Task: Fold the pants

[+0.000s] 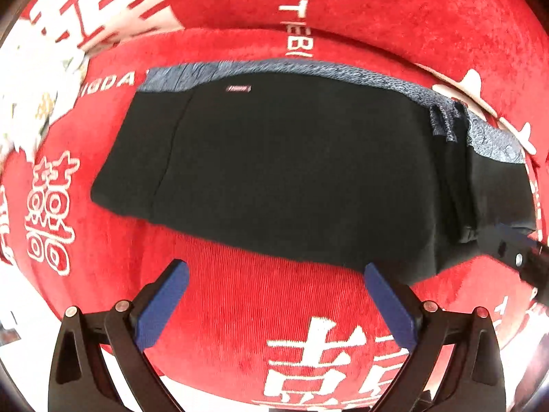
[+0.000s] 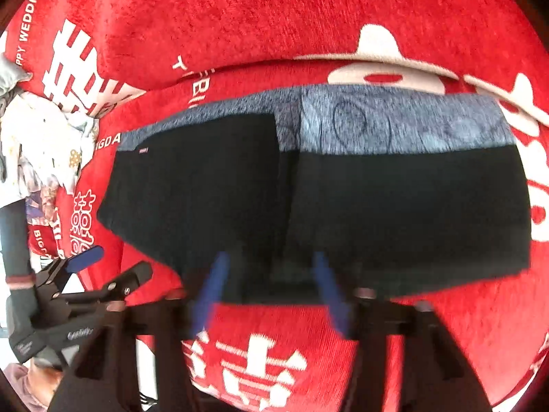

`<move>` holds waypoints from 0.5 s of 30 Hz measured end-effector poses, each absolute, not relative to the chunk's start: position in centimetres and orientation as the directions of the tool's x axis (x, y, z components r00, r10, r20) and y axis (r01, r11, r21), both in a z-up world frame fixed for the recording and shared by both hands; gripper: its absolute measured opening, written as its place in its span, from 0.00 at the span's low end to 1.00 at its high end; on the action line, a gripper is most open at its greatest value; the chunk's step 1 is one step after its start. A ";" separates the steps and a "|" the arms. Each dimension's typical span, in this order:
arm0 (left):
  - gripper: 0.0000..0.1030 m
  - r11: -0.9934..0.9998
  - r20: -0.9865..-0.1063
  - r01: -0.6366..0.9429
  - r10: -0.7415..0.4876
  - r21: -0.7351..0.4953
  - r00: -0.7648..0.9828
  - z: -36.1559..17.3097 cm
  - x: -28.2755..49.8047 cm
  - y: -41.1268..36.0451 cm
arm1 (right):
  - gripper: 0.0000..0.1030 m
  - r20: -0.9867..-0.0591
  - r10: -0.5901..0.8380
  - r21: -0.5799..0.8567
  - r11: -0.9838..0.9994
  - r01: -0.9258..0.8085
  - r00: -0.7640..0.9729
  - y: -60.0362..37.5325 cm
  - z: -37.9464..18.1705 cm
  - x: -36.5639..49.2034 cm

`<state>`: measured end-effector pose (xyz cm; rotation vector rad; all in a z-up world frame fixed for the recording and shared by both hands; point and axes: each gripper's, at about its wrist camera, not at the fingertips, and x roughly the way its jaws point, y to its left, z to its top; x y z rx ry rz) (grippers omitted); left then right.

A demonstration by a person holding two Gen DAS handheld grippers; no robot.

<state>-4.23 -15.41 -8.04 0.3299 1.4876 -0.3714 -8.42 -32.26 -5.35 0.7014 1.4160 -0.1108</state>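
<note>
Folded pants on a red cloth, both hand-held grippers free of them.

The black pants (image 1: 291, 164) lie flat in a folded stack on the red cloth (image 1: 240, 309) with white printed characters; a grey-blue inner band (image 2: 394, 127) shows along the far edge. In the left wrist view, the left hand-held gripper (image 1: 274, 304) stands at the near edge of the pants, jaws spread wide, with only red cloth between the blue pads (image 1: 161, 305). In the right wrist view, the right hand-held gripper (image 2: 271, 295) is blurred, its jaws parted, over the near edge of the pants; no pad presses on the fabric. A heap of light clothing (image 2: 44, 144) lies at the far left on the cloth.
</note>
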 end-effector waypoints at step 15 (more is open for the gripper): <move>0.99 0.933 -0.997 0.351 -0.076 -0.081 -0.027 -8.6 -3.8 -11.4 | 1.00 -0.942 0.316 0.334 0.849 0.409 0.114 -28.2 -4.3 -8.9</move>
